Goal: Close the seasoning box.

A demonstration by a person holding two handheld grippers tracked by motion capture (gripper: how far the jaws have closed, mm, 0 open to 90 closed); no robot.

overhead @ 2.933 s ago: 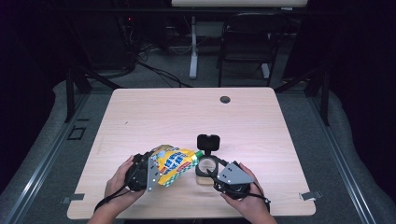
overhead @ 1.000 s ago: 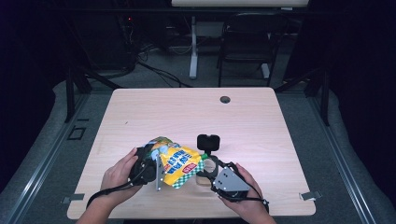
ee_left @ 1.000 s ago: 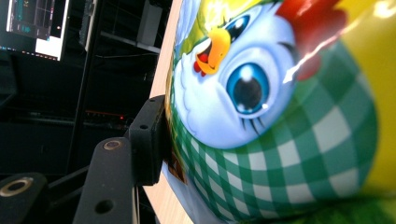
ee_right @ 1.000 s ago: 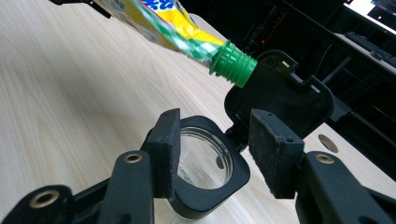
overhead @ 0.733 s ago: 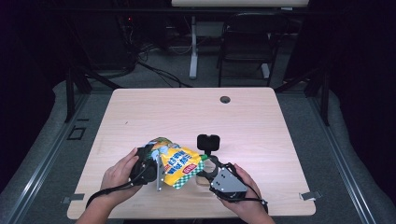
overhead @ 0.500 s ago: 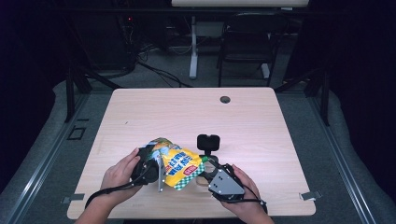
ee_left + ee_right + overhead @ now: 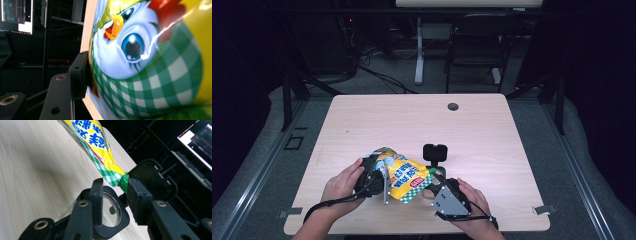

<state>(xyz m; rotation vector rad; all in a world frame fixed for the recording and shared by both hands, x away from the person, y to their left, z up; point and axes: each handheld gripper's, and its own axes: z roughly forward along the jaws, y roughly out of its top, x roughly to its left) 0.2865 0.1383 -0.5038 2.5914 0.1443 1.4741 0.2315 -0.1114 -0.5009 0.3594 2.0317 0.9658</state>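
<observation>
A yellow snack bag [image 7: 404, 177] with blue lettering, green checks and a cartoon chick [image 7: 140, 57] hangs tilted just above the table. My left gripper [image 7: 373, 176] is shut on its left end; one black pad [image 7: 79, 75] presses against the bag's side. My right gripper [image 7: 115, 188] is at the bag's lower right corner [image 7: 119, 180], which sits between the jaws against the right pad [image 7: 136, 197]. The jaws have just been closing, and a gap still shows on the left side. In the high view the right gripper [image 7: 432, 184] lies low at the front.
A clear round glass in a black frame [image 7: 110, 213] sits just under the right jaws. A black block [image 7: 435, 152] stands behind it. The wooden table [image 7: 412, 120] has a cable hole [image 7: 453, 106] at the back. A chair [image 7: 474, 45] stands beyond it.
The bag has tipped from near upright to lie slanted to the right. The right gripper has come in to its lower corner, and its jaws have narrowed around it.
</observation>
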